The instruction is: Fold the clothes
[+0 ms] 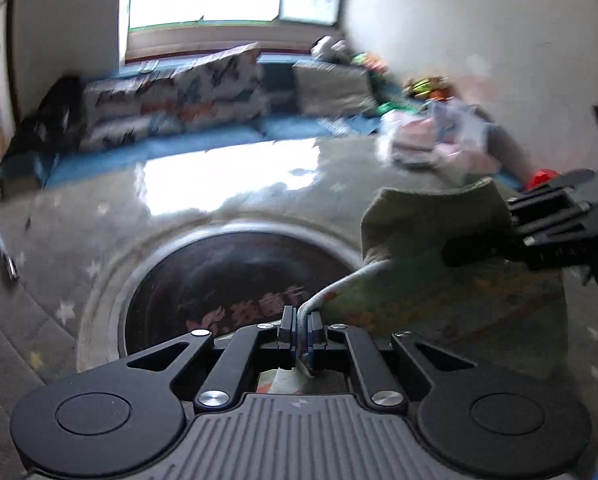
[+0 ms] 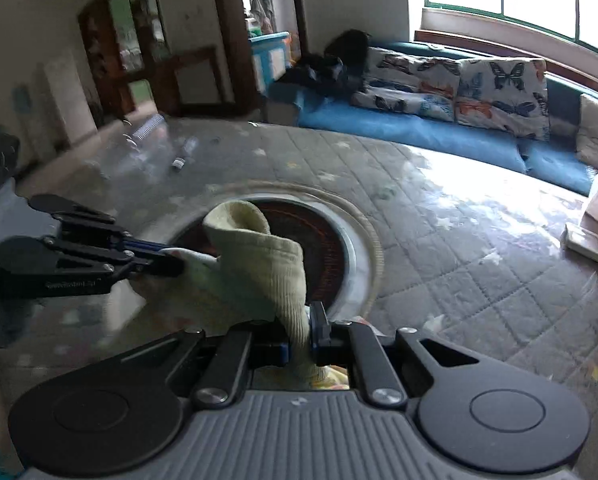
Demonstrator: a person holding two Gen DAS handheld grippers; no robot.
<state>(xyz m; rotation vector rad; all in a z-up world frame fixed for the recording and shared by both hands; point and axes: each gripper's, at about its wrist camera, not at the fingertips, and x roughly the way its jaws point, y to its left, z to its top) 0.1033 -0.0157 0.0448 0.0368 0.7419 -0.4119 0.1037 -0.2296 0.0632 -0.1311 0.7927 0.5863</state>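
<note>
The left tongs [image 1: 301, 330] are pinching a thin white-trimmed hem of the small pale yellow-green knit garment [image 1: 431, 220], their jaws nearly together with only cloth between them, while the right tongs [image 2: 299, 334] are gripping a ribbed cuff-like part of the same garment [image 2: 259, 264], jaws closed tight on the fabric. The garment is hanging between the two tongs, lifted above the grey quilted star-patterned counter cover [image 2: 439, 248] and in front of the round dark inset plate [image 1: 219, 276] just ahead of both tongs. Judging by this, the folding is only beginning: the piece is being held up bunched, with no crease made and nothing laid flat yet; spreading, folding and stacking are all still ahead. Beyond the right tongs, a jumbled heap of pale clothes [image 1: 435, 140] is waiting, apparently unfolded. Motion blur is softening the left view, so the garment's type and printed pattern are hard to make out, and its lower part is hidden beneath the tongs' bodies.
</note>
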